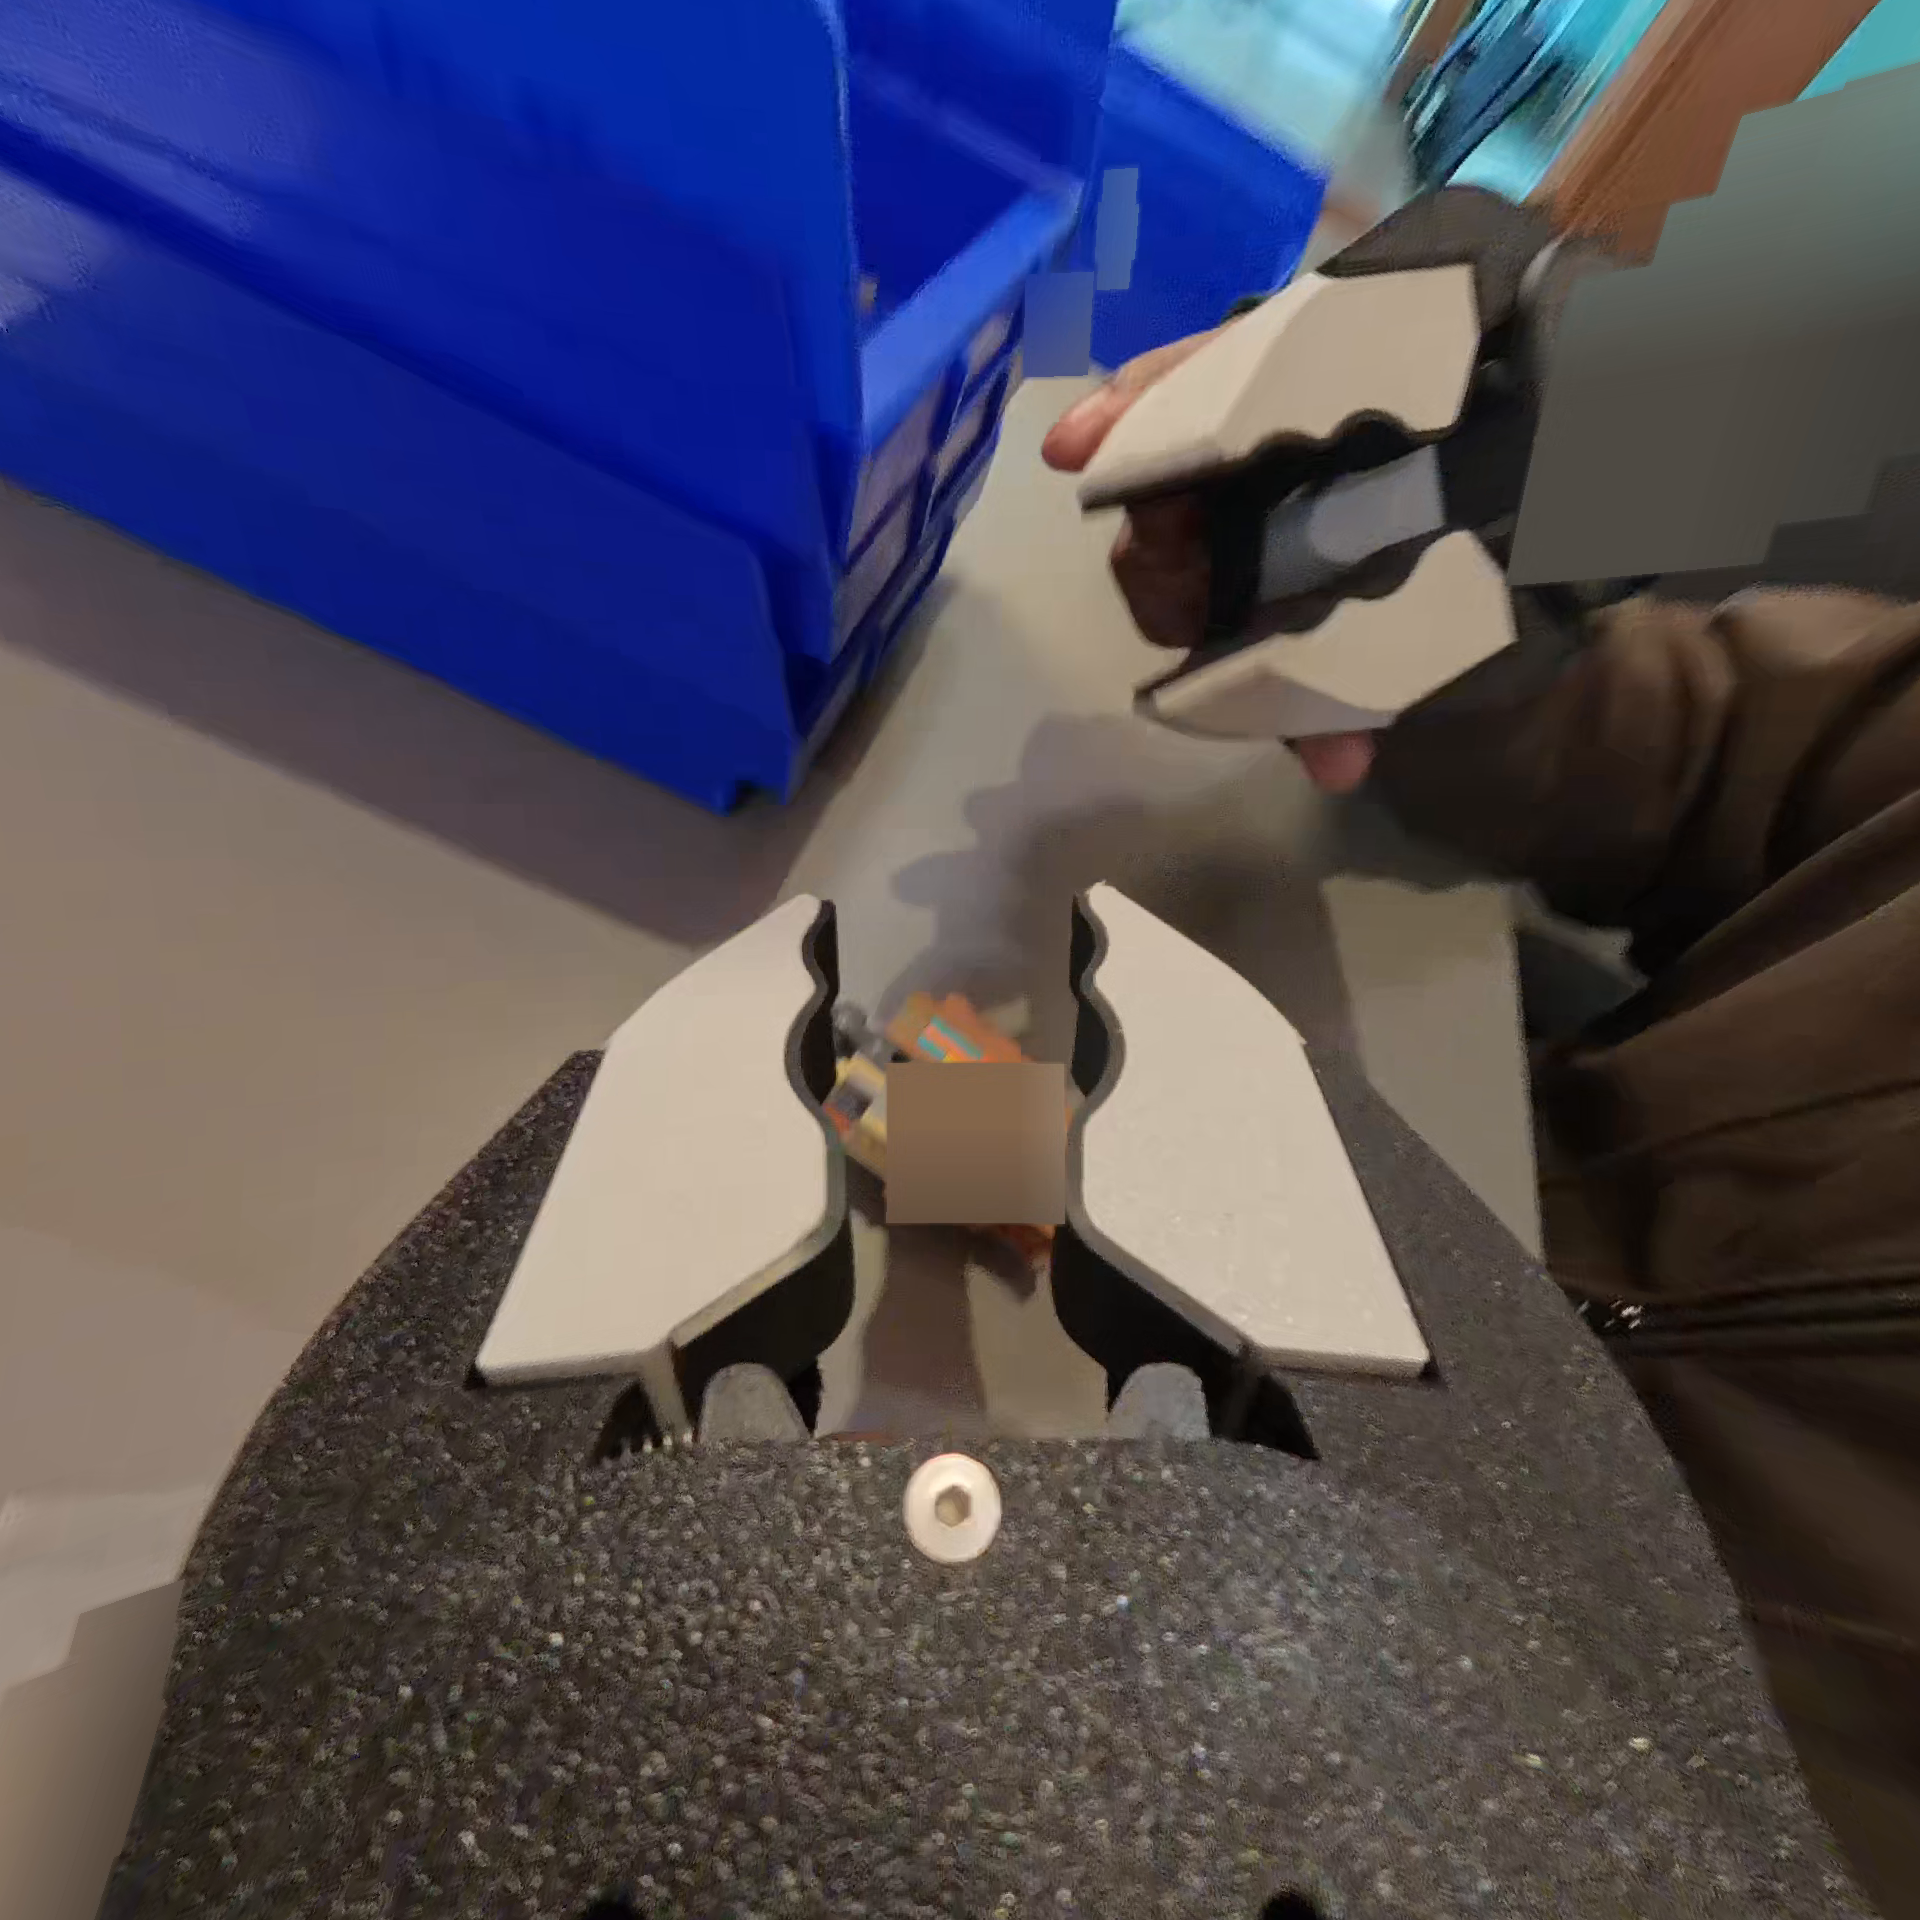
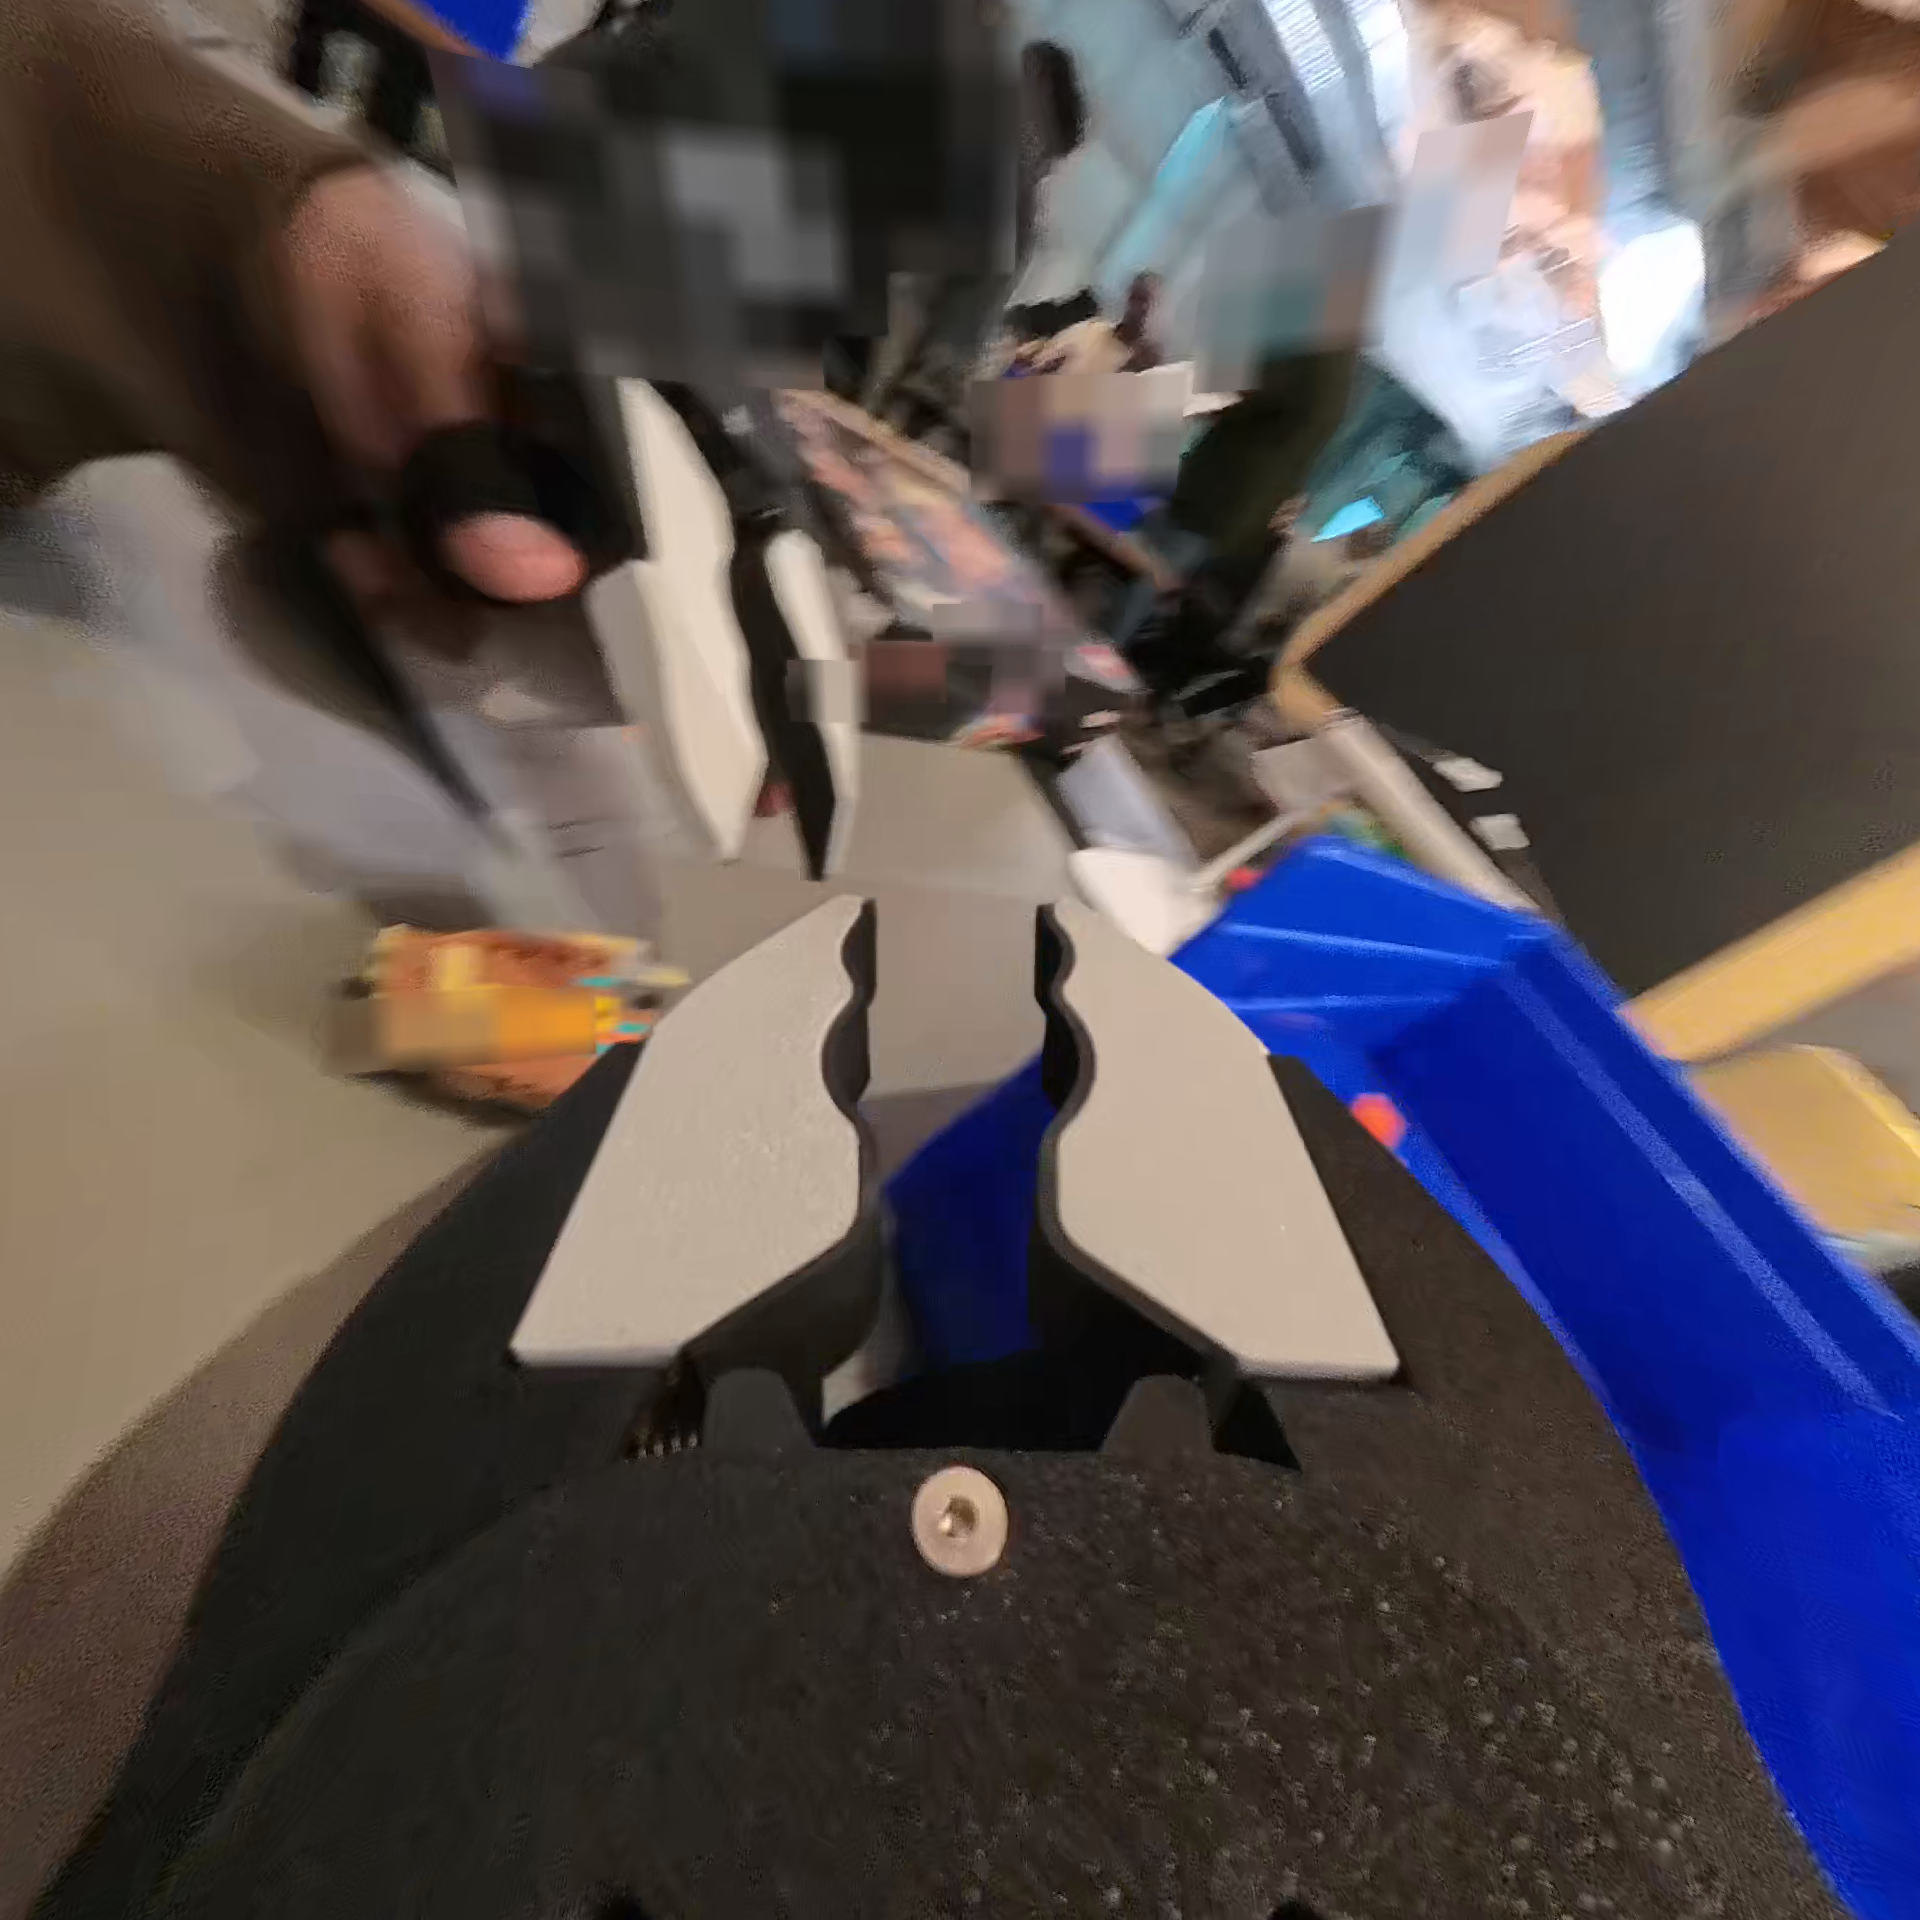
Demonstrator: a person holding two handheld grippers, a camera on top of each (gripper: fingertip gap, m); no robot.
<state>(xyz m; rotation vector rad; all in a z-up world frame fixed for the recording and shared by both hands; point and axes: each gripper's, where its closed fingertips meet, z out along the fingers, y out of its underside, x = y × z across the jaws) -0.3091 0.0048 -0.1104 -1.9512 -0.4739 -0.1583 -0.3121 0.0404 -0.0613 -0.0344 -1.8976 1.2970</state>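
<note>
My left gripper [image 1: 956, 914] is open over the grey table [image 1: 260, 935]. A small orange packet with teal stripes [image 1: 940, 1039] lies on the table under the gap between its fingers, and the pads do not press on it. The right wrist view shows the packet [image 2: 499, 997] flat on the table with the left gripper [image 2: 774, 852] above and beyond it. My right gripper [image 2: 956, 914] is open with nothing between its pads, next to a blue bin [image 2: 1507, 1091]. It also shows in the left wrist view [image 1: 1117, 597], raised at the upper right.
Stacked blue bins [image 1: 520, 416] stand on the table at the far left. A person's brown sleeve [image 1: 1714, 935] fills the right side. A black panel with wooden edging [image 2: 1662, 571] and a white object with a cable [image 2: 1132, 894] lie behind the blue bin.
</note>
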